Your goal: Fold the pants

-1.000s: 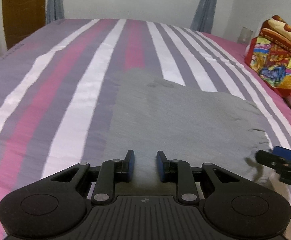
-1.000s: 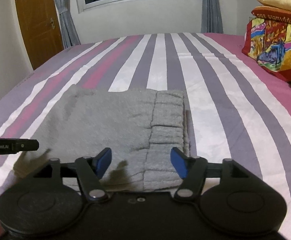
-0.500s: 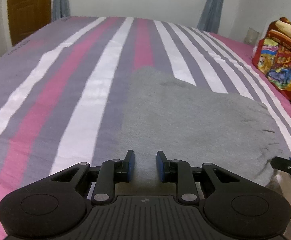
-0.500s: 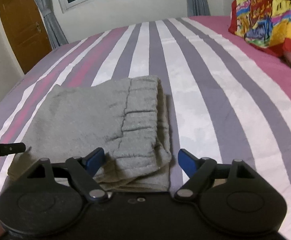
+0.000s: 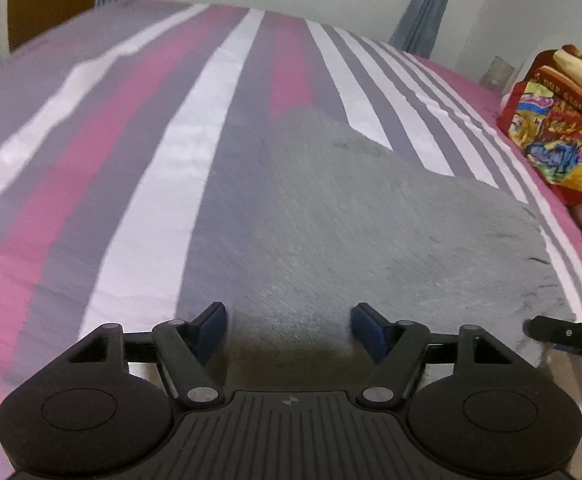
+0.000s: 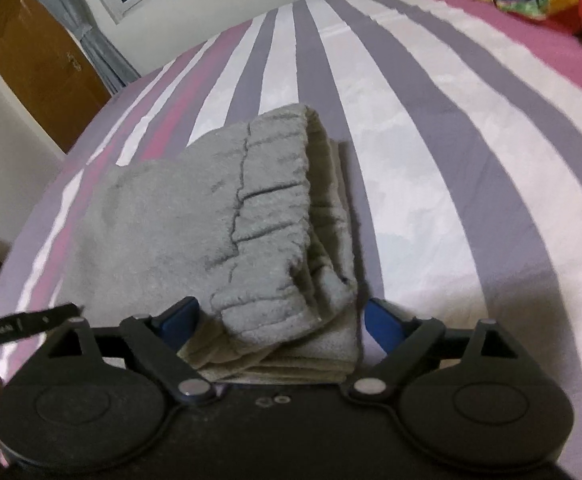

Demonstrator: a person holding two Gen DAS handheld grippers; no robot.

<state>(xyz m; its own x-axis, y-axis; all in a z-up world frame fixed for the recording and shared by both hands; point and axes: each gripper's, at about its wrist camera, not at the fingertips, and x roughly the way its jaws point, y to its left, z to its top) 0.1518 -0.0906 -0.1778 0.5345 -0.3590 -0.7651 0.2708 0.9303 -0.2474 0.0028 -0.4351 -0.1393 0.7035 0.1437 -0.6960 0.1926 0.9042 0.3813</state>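
Left wrist view: the left gripper point(image 5: 289, 330) is spread wide at bottom centre, over the near edge of the grey pants point(image 5: 371, 232), already a compact rectangle stretching toward upper centre on the striped bed point(image 5: 139, 184).

Right wrist view: the right gripper point(image 6: 279, 322) is spread, straddling the stacked waistband corner; the pants' point(image 6: 211, 220) long axis runs lower right to upper left, folding looks nearly finished
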